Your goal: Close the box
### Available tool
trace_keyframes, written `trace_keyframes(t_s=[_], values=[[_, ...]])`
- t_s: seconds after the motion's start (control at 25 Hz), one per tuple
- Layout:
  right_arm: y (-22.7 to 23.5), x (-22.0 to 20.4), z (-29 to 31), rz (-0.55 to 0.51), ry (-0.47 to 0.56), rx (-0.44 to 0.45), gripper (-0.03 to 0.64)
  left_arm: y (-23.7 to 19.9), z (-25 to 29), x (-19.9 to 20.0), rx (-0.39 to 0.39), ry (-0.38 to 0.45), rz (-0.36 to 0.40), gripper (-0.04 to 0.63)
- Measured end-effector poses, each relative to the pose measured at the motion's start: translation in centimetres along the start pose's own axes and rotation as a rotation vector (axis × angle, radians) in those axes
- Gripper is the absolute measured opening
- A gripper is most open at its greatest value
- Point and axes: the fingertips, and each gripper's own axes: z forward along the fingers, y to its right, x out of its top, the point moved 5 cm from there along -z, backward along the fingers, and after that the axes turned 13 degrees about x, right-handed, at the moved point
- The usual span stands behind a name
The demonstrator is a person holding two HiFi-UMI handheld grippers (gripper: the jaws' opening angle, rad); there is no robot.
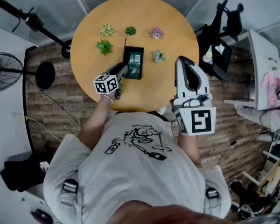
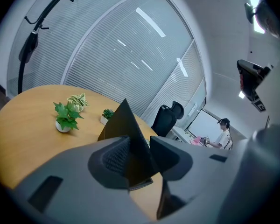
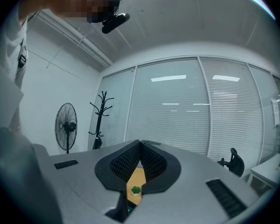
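While the box [image 1: 133, 63] sits open at the centre of the round table [image 1: 144, 13], the left gripper [image 1: 123, 70] is at its lid.
Only the left gripper view shows the upright black lid [image 2: 133, 146] standing between parted jaws; the right gripper [image 3: 140, 147], in its own view, has its jaws together and empty.

We've got the box [image 1: 133, 63] mid-worktop [image 1: 144, 10]. Behind it sit the far-left plant [image 1: 106, 30], the far-middle plant [image 1: 130, 31] and the far-right plant [image 1: 156, 32]. The left plant [image 1: 104, 46] and the right plant [image 1: 158, 56] flank it. The left tool [image 1: 123, 70] is at its near-left corner, astride the lid [image 2: 126, 120]. The right tool [image 1: 184, 62] is right of the box.
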Motion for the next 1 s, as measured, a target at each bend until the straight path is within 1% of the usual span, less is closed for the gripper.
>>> trace_keyframes(t_s=[0.2, 0.36, 1.0], values=[[0.2, 0.2, -0.1, -0.013, 0.009, 0.005, 0.015, 0.5, 0.2, -0.2, 0.008, -0.003, 0.020, 0.144], [0.5, 0.1, -0.4, -0.005, -0.004, 0.009, 0.015, 1.0, 0.5, -0.3, 0.019, -0.010, 0.039, 0.150], [1.9, 0.2, -1.4, -0.016, 0.003, 0.027, 0.016, 2.7, 1.4, -1.2, 0.082, -0.023, 0.105, 0.165]])
